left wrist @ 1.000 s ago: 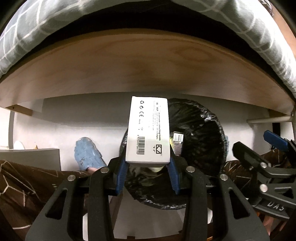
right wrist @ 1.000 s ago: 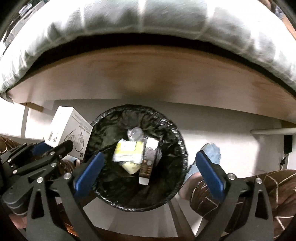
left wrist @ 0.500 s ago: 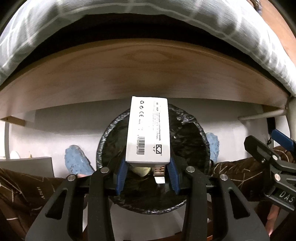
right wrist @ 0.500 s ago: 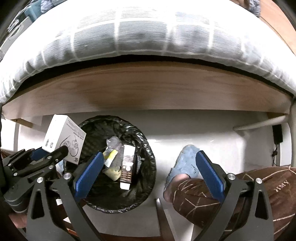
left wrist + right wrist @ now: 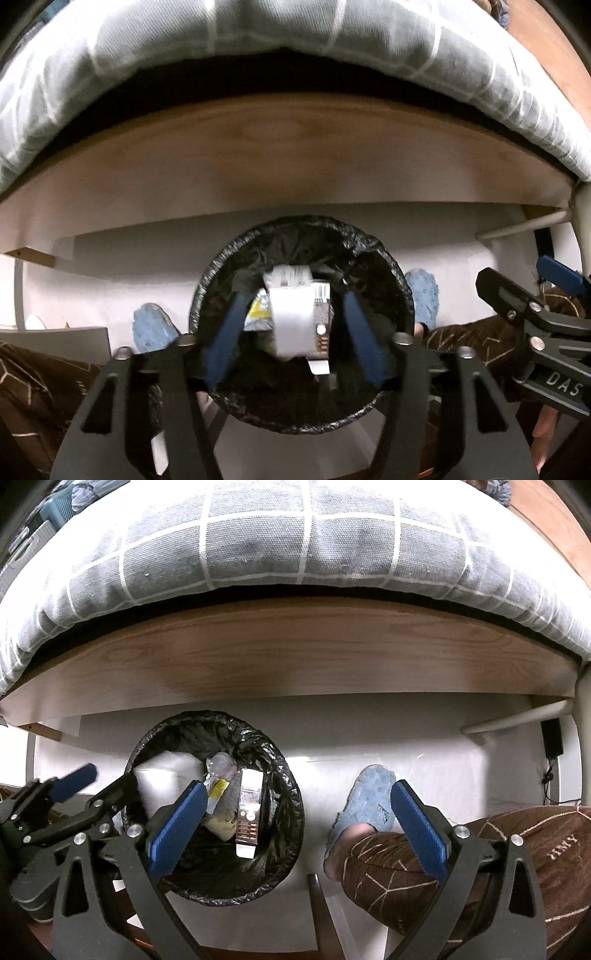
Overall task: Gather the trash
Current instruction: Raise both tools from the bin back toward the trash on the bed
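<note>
White box dropped into bin, both grippers spread

Trash bin [image 5: 301, 417] stands on open floor below the wooden bed rail [image 5: 280, 162]. Left gripper [image 5: 295, 332] jaws have just been opening; white box [image 5: 293, 319], clamped before, now blurred, loose between them inside the bin. Right gripper [image 5: 295, 827] gapes empty beside it.

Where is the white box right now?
In the left wrist view the white box is inside the black-lined bin, between the opened left fingers without touching them, beside a brown carton.
</note>
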The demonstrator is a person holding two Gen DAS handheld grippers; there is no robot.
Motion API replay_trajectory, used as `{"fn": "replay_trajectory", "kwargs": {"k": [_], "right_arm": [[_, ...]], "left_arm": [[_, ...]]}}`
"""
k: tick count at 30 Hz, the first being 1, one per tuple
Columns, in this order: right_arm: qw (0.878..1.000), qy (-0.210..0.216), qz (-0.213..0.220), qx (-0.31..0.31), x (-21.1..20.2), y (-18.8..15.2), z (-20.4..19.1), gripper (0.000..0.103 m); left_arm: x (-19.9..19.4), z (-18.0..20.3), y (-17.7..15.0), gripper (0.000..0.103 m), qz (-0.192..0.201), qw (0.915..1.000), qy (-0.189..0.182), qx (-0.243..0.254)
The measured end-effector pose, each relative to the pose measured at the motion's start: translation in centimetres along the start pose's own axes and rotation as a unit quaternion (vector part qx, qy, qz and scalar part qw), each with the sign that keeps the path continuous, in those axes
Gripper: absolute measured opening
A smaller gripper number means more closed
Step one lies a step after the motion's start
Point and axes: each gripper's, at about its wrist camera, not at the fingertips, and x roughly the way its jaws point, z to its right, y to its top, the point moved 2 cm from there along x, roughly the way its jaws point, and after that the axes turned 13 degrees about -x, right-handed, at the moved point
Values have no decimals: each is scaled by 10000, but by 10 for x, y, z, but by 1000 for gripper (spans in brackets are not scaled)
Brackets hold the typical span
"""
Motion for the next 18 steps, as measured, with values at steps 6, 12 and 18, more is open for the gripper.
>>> {"fn": "replay_trajectory", "kwargs": {"k": [6,12,18], "right_arm": [[9999,20,151,-35,-11,6,-3,95],[9991,-8,431,-35,-32,17,-1,95],[9973,-110,726,-83,-56,29,7,95]], "left_arm": [[-23,-8,5,79,235,9997,-35,-102],[-58,-17,14,95,689,9975,33,-127],[-86,-19,26,97,964,9953,31,-117]]}}
